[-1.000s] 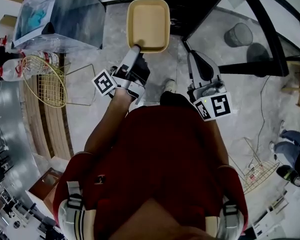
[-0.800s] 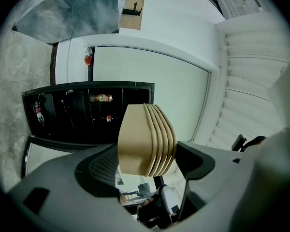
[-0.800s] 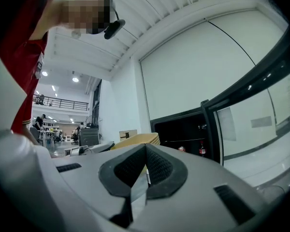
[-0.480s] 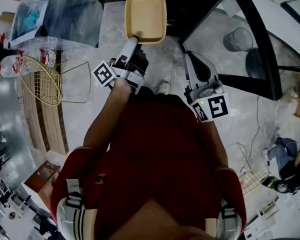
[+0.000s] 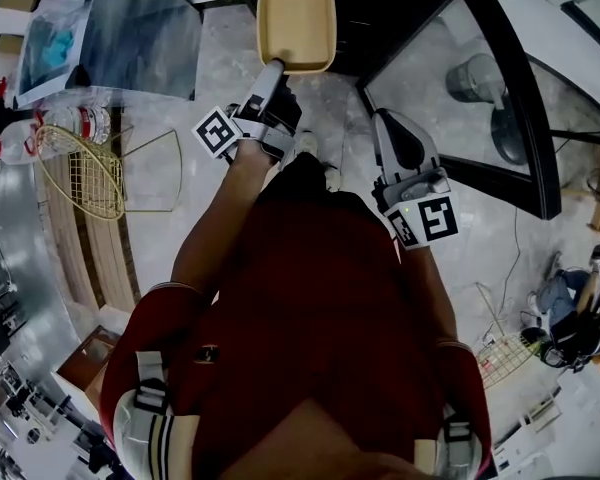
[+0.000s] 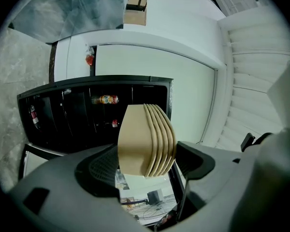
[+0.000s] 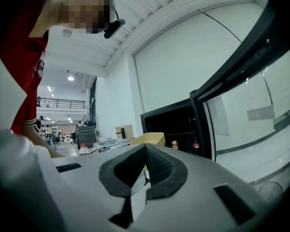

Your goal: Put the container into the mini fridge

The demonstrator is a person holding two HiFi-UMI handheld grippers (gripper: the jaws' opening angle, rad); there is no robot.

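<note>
- Nearest: right gripper [image 7: 144, 166], jaws pressed together on nothing, held low at the person's right side. No real change in it over the last 1 s.
- Left gripper [image 5: 272, 68]: jaws clamped on the rim of the tan container [image 6: 145, 141], which is held out ahead, open side up in the head view.
- Change: over 1 s the container has gone forward; it now overlaps the dark mouth of the mini fridge [image 6: 63, 115] more than it did.
- Glass door [image 5: 435, 58] stands open to the right, clear of the path.
- Far: 1 orange-labelled bottle [image 6: 105, 99] on a fridge shelf.
- Judgement: approach well along, container not yet inside or set down; a free shelf spot is needed next.
</note>
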